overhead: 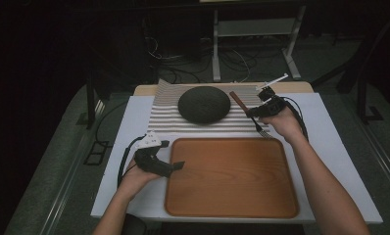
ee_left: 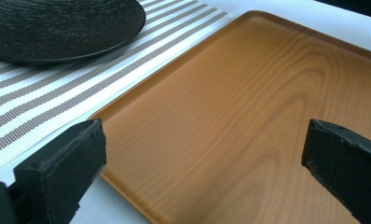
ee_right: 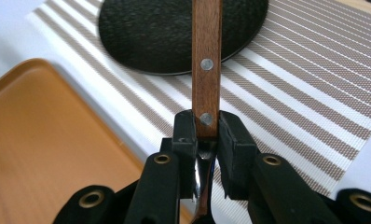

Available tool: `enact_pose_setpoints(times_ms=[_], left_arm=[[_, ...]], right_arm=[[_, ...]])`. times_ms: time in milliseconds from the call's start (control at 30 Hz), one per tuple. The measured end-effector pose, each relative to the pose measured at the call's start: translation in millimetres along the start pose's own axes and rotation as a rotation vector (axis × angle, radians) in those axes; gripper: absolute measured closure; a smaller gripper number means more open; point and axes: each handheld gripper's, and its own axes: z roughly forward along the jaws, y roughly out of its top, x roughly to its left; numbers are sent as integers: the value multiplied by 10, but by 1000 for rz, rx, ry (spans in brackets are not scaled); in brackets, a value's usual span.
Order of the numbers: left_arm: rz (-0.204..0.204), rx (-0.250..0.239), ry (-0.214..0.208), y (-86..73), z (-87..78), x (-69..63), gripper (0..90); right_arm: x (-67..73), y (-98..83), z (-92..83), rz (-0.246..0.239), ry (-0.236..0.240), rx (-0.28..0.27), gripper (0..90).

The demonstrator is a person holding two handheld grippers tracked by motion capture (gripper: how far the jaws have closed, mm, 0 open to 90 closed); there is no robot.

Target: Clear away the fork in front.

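While the right gripper (ee_right: pixel 207 128) clamps the fork (ee_right: pixel 206 60) by its stiff wooden handle above the striped mat (overhead: pixel 163 117), its slim metal neck looks slippery; the left gripper (ee_left: pixel 202 158) jaws stand apart.

No writing, label, brand mark, number or sign is showing legibly in any of the views.
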Motion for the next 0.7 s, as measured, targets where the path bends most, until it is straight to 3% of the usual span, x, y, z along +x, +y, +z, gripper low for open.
enact_pose_setpoints(times_ms=[400,700], left_arm=[[-22,-3,50,56,22,-16,0],[3,-5,40,215,126,-107,0]], right_arm=[[274,-423,-213,-49,45,-88,770],[373,-684,-304,-56,76,-110,770]])
